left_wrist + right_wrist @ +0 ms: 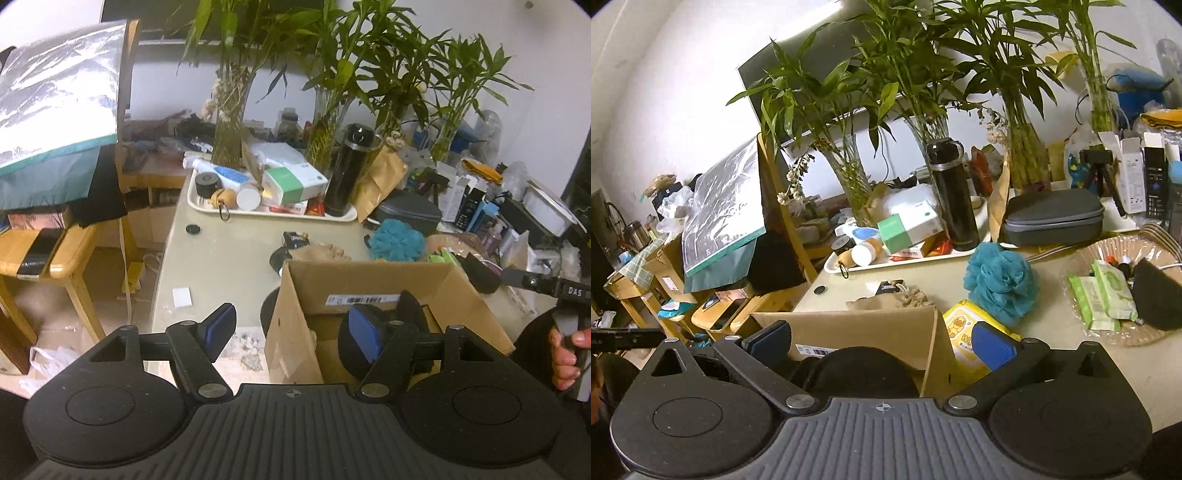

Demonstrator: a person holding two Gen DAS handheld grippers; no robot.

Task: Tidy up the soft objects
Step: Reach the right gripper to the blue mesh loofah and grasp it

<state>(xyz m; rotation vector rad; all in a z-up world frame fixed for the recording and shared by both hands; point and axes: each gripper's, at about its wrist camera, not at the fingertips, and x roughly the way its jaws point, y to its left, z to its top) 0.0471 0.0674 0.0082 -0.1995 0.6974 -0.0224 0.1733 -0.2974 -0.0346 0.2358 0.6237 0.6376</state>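
An open cardboard box [373, 284] stands at the near edge of the pale table [221, 258], with a black soft object [410, 314] lying inside. My left gripper [291, 330] is open astride the box's left wall, one pad inside and one outside, pressing on nothing. My right gripper [881, 343] is open wide over the box [864, 332] and its black soft object [857, 369]. Its right pad hovers above a yellow wipes pack [960, 332]. A blue mesh pouf [1001, 284] and a beige drawstring pouch [905, 299] lie behind the box.
A white tray [207, 206] with a black flask [349, 170], boxes and bottles stands at the back, before vases of bamboo. A glass dish [1082, 258] with green wipes packs sits right. A grey zip case [1052, 218] lies behind. Wooden chairs [62, 258] stand left. A hand [565, 354] shows at the right.
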